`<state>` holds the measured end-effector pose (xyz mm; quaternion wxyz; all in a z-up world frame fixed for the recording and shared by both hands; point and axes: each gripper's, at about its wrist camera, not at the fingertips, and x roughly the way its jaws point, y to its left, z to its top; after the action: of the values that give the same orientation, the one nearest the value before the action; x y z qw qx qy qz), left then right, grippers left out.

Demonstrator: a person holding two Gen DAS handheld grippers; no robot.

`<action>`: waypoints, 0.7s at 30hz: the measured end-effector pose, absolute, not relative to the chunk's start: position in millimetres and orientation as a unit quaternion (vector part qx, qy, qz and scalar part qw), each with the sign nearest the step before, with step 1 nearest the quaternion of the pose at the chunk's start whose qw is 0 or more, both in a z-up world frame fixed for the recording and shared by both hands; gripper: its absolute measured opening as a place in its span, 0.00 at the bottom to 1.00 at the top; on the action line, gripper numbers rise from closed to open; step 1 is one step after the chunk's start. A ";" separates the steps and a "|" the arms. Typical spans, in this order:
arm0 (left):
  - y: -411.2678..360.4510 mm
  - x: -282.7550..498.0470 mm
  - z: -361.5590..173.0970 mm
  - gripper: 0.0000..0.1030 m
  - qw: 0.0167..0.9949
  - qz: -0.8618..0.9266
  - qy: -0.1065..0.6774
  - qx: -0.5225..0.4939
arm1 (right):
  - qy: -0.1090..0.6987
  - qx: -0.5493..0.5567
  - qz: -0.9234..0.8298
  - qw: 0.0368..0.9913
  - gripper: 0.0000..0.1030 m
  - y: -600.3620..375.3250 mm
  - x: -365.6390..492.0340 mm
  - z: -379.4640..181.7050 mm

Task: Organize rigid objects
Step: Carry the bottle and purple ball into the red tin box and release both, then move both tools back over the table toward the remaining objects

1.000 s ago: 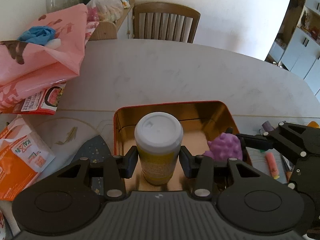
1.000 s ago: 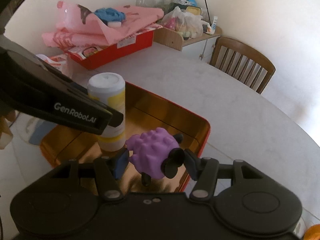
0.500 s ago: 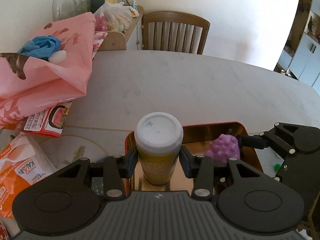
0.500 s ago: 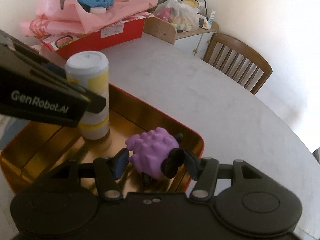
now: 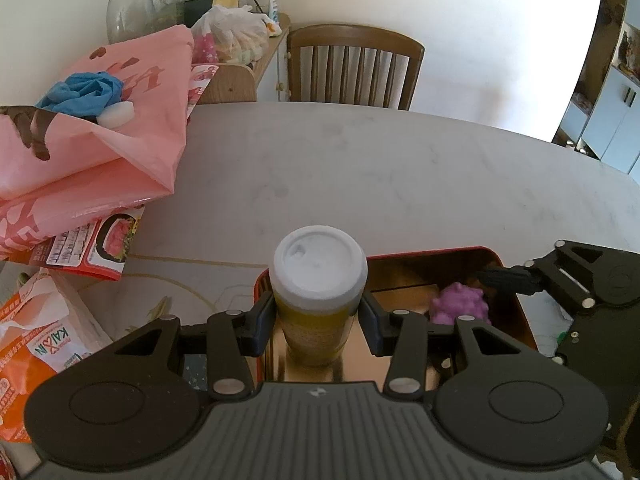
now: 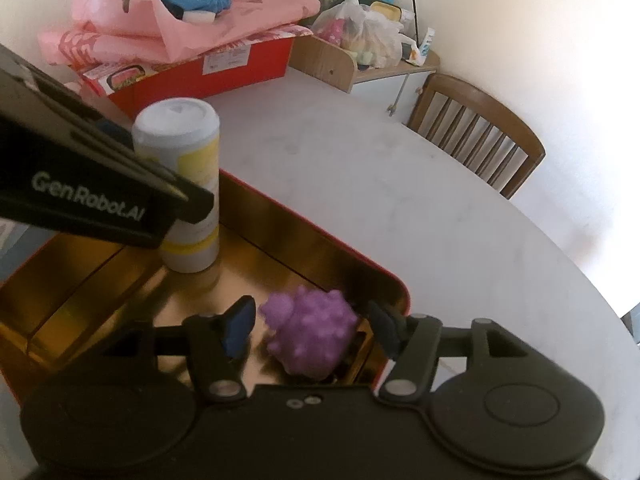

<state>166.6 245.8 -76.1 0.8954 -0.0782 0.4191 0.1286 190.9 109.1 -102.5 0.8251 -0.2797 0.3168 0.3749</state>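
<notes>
Now the left gripper clamps the white-capped yellow bottle at lower centre, standing in the gold tin tray. Lower right, the right gripper is opening, its pads apart from the purple sheep toy between them.

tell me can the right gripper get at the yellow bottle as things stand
Probably not cleanly. The left gripper is clamped around the yellow bottle, blocking its near side, and the right gripper, jaws opening, has the purple toy between its fingers in the tin.
</notes>
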 end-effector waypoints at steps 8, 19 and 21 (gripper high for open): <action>242.3 157.5 -70.9 0.58 0.896 0.132 0.415 -0.084 | 0.313 -0.248 0.387 0.831 0.71 89.2 176.3 -82.9; 224.5 130.8 -57.3 0.64 0.901 0.131 0.403 -0.093 | 0.331 -0.172 0.379 0.847 0.75 31.3 161.6 -52.5; 218.8 125.5 -53.7 0.65 0.903 0.128 0.400 -0.092 | 0.332 -0.164 0.373 0.851 0.77 19.2 159.2 -48.2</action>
<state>125.5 218.8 -53.7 0.9027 -0.0919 0.4004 0.1278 159.2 19.2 -48.2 0.8507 -0.1638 0.3324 0.3729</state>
